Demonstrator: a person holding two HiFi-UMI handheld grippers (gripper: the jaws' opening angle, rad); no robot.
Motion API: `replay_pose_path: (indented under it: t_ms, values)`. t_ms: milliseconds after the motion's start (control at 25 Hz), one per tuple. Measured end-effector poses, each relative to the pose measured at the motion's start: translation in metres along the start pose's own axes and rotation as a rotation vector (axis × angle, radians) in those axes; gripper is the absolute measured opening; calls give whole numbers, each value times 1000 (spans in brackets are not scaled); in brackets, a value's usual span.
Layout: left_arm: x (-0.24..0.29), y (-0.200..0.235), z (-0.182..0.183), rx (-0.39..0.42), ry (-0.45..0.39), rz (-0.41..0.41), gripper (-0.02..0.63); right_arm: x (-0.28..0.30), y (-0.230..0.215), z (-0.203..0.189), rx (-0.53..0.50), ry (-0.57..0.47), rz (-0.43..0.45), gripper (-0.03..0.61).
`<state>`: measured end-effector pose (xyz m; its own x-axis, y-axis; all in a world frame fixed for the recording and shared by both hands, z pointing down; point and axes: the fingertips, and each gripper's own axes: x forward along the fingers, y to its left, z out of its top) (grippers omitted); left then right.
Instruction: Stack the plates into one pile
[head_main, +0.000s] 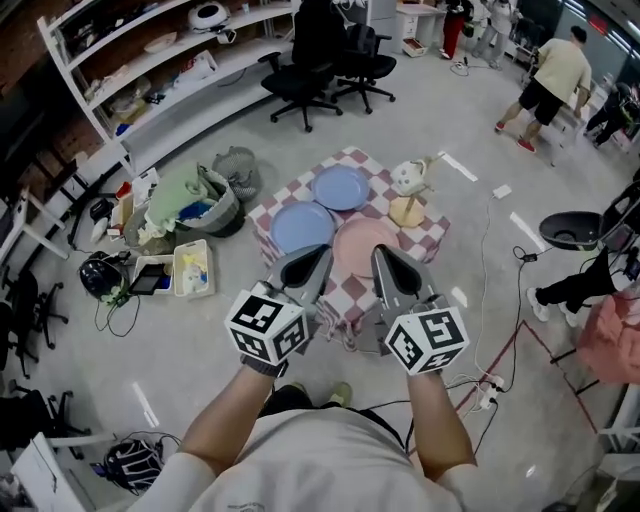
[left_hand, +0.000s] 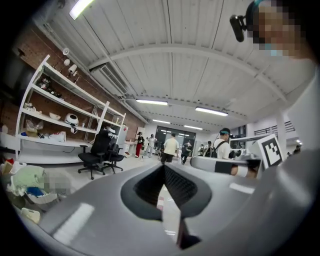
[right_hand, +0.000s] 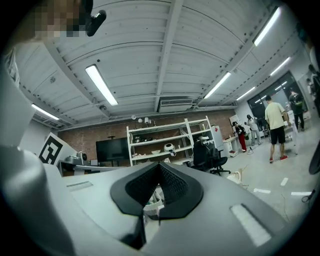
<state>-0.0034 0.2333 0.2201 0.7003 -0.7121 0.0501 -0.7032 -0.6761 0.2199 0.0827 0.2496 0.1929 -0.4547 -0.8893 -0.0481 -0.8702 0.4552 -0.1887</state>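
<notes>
a basket (head_main: 228, 212) of cloths sits left of the checked tabletop (head_main: 425, 236), which carries two blue plates (head_main: 302, 226) (head_main: 340, 187) and a pink plate (head_main: 360, 240); the left tool (head_main: 322, 255) and the right tool (head_main: 383, 255) hover, jaws together, empty.

We stand on a pale polished floor (head_main: 180, 330) marked with strips of white tape (head_main: 458, 166). White shelving (head_main: 160, 55) lines a brick wall (right_hand: 86, 134), with black office chairs (head_main: 305, 75) before it. Long tube lights (right_hand: 101, 85) cross the ribbed white ceiling (left_hand: 200, 50).

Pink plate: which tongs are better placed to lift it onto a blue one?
Right, probably. The right tongs show over the pink plate, while the left tongs sit by the nearer blue plate. Both are shut.
</notes>
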Motion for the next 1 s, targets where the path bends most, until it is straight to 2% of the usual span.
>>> replay_pose_path:
  t_ms: [400, 760, 1000]
  values:
    - [33, 46, -55, -55, 103, 69, 6, 32, -37, -42, 88, 49, -49, 9]
    - [89, 100, -93, -89, 154, 34, 6, 90, -81, -75, 79, 105, -148, 9]
    - [129, 145, -141, -146, 247, 15, 6, 132, -111, -123, 101, 172, -235, 9]
